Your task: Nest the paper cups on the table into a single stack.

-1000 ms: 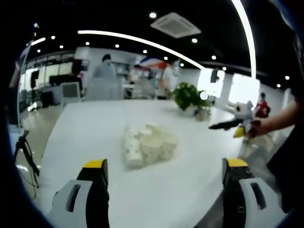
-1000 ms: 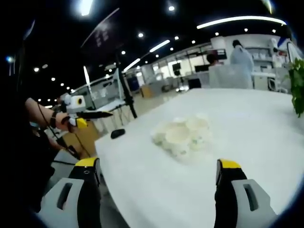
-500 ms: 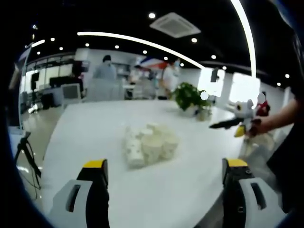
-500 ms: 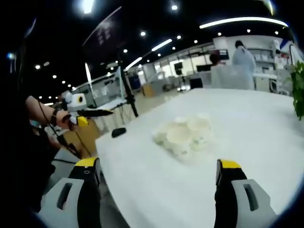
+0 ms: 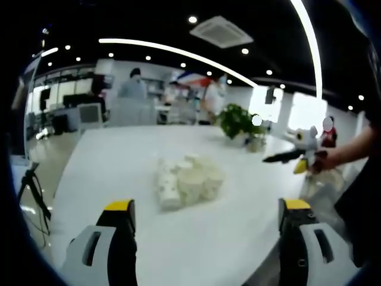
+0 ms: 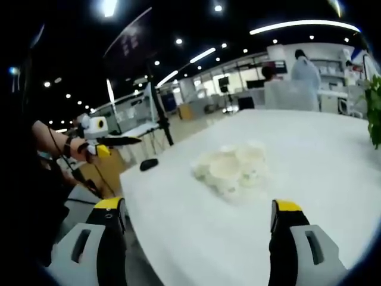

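Observation:
Several white paper cups (image 5: 186,180) lie in a loose cluster on the white table (image 5: 119,161), some on their sides; the same cluster of cups (image 6: 231,169) is in the right gripper view on the table (image 6: 309,149). My left gripper (image 5: 207,211) is open, near the table's front edge, well short of the cups. My right gripper (image 6: 196,213) is open too, also short of them. The right gripper (image 5: 284,157) comes in from the right in the left gripper view, held in a hand. The left gripper (image 6: 116,142) comes in from the left in the right gripper view.
A potted green plant (image 5: 237,121) stands at the table's far right; its plant leaves (image 6: 375,107) show in the right gripper view. A small dark object (image 6: 149,164) lies near the table's left edge. People stand by desks (image 5: 134,86) behind. A tripod (image 6: 156,113) rises beyond the table.

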The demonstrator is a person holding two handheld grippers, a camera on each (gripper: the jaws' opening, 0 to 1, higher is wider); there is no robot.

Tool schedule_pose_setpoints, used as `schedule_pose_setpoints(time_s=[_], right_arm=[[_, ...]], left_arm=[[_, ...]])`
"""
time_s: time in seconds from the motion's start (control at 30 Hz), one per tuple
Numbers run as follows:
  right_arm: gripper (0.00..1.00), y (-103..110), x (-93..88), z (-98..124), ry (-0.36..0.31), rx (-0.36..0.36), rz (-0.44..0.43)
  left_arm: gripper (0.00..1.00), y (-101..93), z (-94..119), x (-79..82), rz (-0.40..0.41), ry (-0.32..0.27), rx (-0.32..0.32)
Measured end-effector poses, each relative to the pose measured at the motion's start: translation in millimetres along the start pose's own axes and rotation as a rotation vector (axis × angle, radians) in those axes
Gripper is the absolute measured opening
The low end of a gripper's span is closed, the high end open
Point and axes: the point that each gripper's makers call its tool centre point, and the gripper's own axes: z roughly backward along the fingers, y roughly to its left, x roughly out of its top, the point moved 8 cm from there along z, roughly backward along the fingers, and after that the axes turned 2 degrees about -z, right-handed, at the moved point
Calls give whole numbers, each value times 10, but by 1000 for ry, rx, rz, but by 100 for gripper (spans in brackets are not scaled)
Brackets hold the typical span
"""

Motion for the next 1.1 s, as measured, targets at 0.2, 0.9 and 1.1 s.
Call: schedule_pose_setpoints(time_s=[0.2,0.9,1.1], right_arm=[[100,-22,-11,14,-4,-4,-4],[97,-6,50,43,-14,-7,13],[88,5,56,62,29,9,35]], left_arm=[[100,2,-9,4,6,-11,-5],[100,-6,-22,2,12,-6,-7],[100,-18,-9,-5,5,-9,-10]])
